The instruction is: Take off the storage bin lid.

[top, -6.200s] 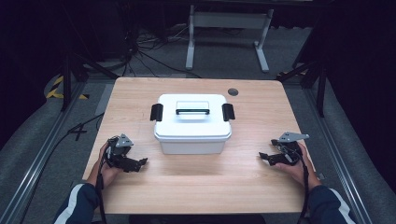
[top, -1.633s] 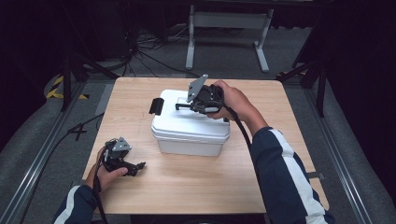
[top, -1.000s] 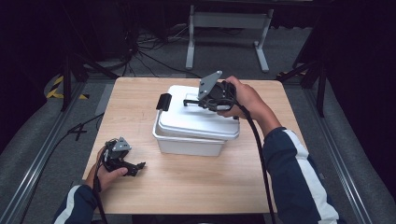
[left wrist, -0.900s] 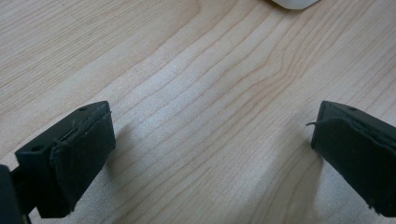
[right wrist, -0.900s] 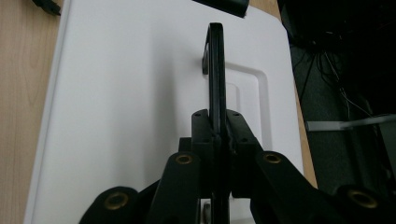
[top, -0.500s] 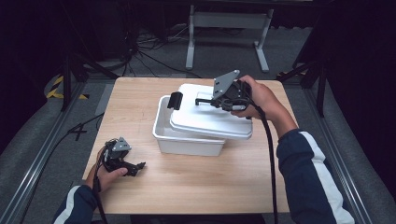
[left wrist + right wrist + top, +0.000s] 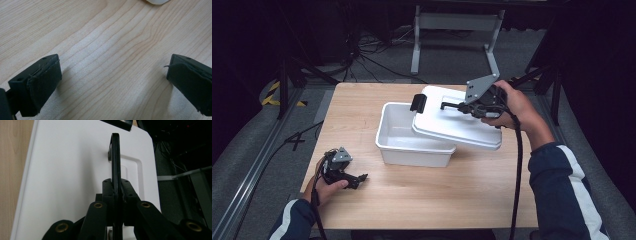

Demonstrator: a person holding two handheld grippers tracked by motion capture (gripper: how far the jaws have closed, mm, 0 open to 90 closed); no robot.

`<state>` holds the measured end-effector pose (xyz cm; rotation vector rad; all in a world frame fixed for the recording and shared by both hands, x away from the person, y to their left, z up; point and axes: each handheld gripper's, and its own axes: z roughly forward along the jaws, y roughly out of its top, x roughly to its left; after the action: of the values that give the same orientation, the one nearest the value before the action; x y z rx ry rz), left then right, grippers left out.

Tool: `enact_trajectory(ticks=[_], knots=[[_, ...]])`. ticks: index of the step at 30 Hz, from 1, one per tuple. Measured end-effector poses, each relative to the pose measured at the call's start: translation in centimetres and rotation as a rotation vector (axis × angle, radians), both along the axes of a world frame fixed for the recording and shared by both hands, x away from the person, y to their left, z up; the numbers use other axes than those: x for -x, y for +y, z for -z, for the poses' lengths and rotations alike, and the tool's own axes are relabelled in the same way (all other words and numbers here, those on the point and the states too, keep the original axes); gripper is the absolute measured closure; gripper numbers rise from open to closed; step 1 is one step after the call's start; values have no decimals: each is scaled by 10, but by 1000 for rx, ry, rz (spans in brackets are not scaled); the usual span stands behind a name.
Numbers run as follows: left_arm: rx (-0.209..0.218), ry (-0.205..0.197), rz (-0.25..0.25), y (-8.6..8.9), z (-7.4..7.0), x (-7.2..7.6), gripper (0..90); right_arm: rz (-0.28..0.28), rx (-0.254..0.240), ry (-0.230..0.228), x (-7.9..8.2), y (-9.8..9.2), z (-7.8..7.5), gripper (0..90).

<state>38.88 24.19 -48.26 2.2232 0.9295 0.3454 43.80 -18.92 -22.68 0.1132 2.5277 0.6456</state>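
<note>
Bench (image 7: 422, 200): wooden, carrying your open white tub (image 7: 404, 142). Lid (image 7: 457, 125): tilted, long axis across the bench, overlapping the tub's right rim, far edge raised. Your right claw (image 7: 459, 106) is clamped on its black handle (image 7: 115, 157). Your left claw (image 7: 357, 180) rests agape, bench grain between. The tub's right end is hidden.

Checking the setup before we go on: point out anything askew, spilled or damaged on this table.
Only the white lid is askew: the right claw is shut on its black handle and holds it tilted, overlapping the right end of the open white box. The box looks empty, with nothing spilled or visibly damaged. The left claw is open above the table.
</note>
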Motion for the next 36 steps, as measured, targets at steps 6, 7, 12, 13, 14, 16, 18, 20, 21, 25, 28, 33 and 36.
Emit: enact_trajectory(ticks=[6,7,12,13,14,16,18,20,21,25,28,33,36], knots=[[-1,4,0,1,0,1,3,25,-15,-20,4,-23,-4,842],[-1,4,0,1,0,1,2,25,-15,-20,4,-23,-4,842],[-1,0,-2,1,0,1,2,67,-6,-21,8,-41,-3,842],[-3,0,-5,1,0,2,3,64,-6,-20,9,-45,-3,842],[-2,-1,-7,1,0,2,4,69,-17,-21,10,-49,-2,841],[-2,-7,-8,1,0,2,4,73,-9,-15,11,-55,-1,841],[-2,-7,-7,1,0,2,4,83,-11,-14,12,-61,0,840],[-2,-7,-7,1,0,2,4,96,-16,-16,13,-68,1,840],[-1,-4,-8,1,0,3,4,100,-21,-20,14,-72,1,840],[-3,-7,-8,1,0,2,4,126,-48,-27,16,-89,3,841],[-3,-7,-8,1,0,2,4,142,-56,-28,18,-98,5,841],[-6,-9,-6,1,0,2,4,173,-63,-25,18,-113,10,841],[-6,-10,-6,1,0,2,4,187,-66,-24,18,-118,14,841]])
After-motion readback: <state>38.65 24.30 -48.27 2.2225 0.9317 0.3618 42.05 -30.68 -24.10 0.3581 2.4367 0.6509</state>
